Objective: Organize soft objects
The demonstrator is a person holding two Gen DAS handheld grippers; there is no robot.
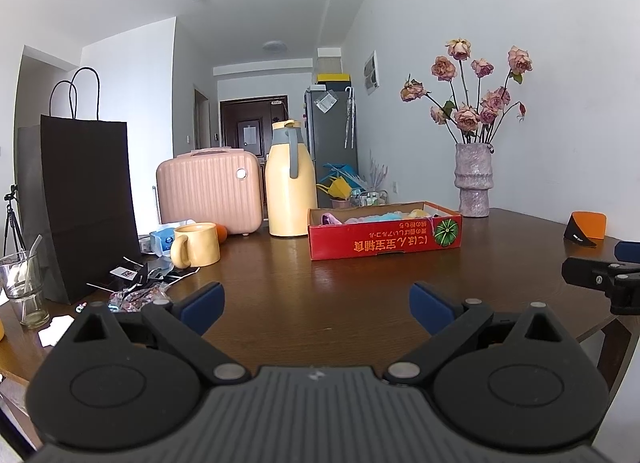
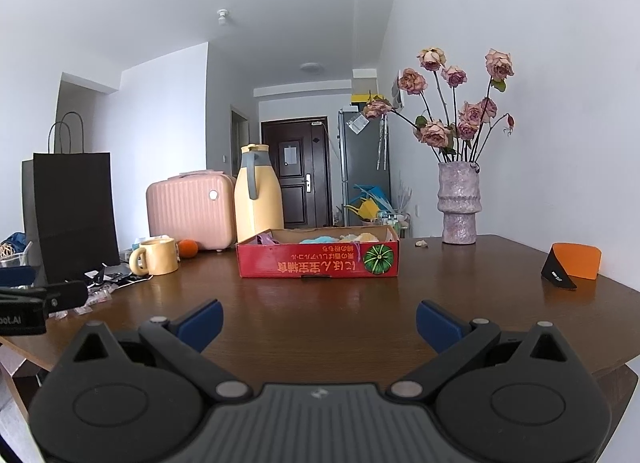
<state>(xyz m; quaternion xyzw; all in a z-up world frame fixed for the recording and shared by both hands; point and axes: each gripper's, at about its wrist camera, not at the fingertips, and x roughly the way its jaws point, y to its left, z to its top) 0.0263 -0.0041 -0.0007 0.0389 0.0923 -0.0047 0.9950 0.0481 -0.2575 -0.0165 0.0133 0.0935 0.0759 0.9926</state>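
both grippers, left (image 1: pixel 316 305) and right (image 2: pixel 319 323), hover spread wide and empty at bottom of frame; soft items (image 2: pixel 320 239) already fill the red box (image 2: pixel 318 259) mid-frame; task looks near done.

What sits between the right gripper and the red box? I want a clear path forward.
Only bare brown table lies between the open right gripper and the red box, as the right wrist view shows.
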